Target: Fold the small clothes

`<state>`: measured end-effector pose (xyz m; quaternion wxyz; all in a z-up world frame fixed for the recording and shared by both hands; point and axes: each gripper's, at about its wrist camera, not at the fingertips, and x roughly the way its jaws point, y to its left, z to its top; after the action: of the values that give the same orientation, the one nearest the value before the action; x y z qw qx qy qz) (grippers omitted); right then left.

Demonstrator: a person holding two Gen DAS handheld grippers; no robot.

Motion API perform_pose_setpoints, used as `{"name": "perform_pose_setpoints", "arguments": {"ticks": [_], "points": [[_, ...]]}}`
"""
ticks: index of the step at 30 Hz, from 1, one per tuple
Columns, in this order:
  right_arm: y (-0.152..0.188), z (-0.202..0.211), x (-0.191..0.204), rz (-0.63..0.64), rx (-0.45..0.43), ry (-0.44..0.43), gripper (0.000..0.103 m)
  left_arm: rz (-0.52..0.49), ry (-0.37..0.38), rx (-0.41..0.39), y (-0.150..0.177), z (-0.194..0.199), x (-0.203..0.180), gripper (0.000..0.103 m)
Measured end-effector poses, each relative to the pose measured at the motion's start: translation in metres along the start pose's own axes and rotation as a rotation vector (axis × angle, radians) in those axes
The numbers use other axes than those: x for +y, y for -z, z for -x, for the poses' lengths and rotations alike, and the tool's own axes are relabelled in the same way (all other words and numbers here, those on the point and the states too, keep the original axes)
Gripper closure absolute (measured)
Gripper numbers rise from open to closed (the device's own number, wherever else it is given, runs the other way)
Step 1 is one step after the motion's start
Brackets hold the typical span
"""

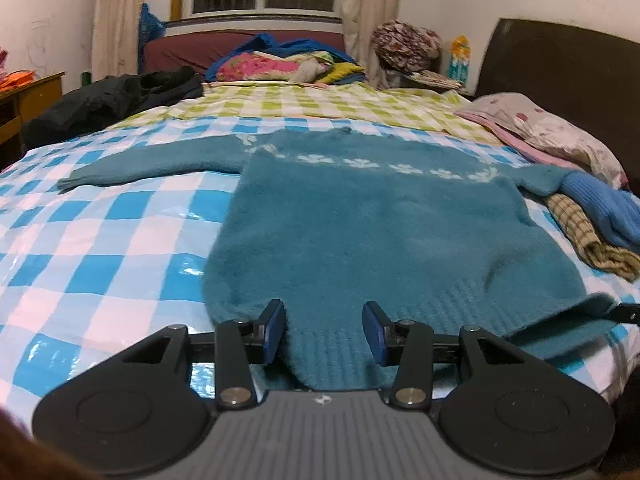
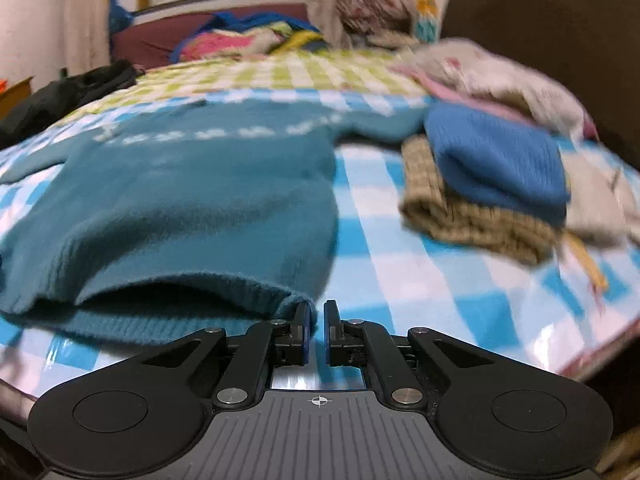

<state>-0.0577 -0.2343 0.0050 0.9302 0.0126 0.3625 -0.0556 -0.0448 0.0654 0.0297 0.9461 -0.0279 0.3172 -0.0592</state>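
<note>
Here, left to right across the bed:

Coat: dark heap (image 1: 116, 96) at the bed's far left edge; not in play.

Bed: blue-and-white check cover (image 1: 100, 240) over the near half, green check farther back.

Sweater: teal knit (image 1: 360, 220), laid flat, mid-bed toward the near edge; hem nearest, neck away, white flower band across the chest. Left sleeve (image 1: 152, 168) stretched out toward the left edge; right sleeve runs under the stack on the right.

Handling: I judge it light, soft and limp, fuzzy enough not to slip. It will sag and drag wherever unsupported. The ribbed hem is the firmest edge, so its two corners look like the best holds, one per side.

Left gripper: (image 1: 324, 330) jaws partway apart, straddling the hem at the near edge. Knit lies between the pads, but they do not appear to press it; no grip that I can see.

Right gripper: (image 2: 317, 330) jaws drawn nearly together at the hem's right corner (image 2: 298, 300). The corner reaches the left pad and the hem beside it gapes open off the cover. Blur hides whether any knit is truly nipped; I cannot tell.

Stack: folded blue knit (image 2: 496, 160) on a tan check piece (image 2: 472, 216), near the right edge, just beside the sweater.

Pillow: pale, flowered (image 1: 560, 132), far right, by the headboard.
</note>
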Motion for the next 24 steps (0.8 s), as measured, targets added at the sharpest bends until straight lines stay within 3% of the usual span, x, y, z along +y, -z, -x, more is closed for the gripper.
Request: {"name": "perform_pose_setpoints", "arguments": {"ticks": [5, 8, 11, 14, 18, 24], "points": [[0.016, 0.0, 0.019, 0.136, 0.037, 0.029, 0.095, -0.052, 0.004, 0.029, 0.006, -0.008, -0.005, 0.05], [0.022, 0.003, 0.041, 0.278, -0.018, 0.044, 0.087, -0.097, -0.001, 0.036, 0.011, -0.01, -0.008, 0.05], [0.027, 0.002, 0.061, 0.411, -0.084, 0.009, 0.07, -0.121, -0.013, 0.032, 0.012, -0.011, -0.007, 0.049], [0.03, -0.009, 0.076, 0.498, -0.101, 0.007, 0.075, -0.112, -0.051, 0.041, 0.011, -0.016, 0.0, 0.049], [0.016, -0.018, 0.059, 0.35, -0.052, 0.032, 0.095, -0.026, -0.118, 0.076, 0.012, -0.02, 0.021, 0.049], [0.006, -0.009, 0.004, 0.038, 0.001, 0.025, 0.096, 0.028, -0.133, 0.103, 0.018, -0.016, 0.027, 0.05]]}}
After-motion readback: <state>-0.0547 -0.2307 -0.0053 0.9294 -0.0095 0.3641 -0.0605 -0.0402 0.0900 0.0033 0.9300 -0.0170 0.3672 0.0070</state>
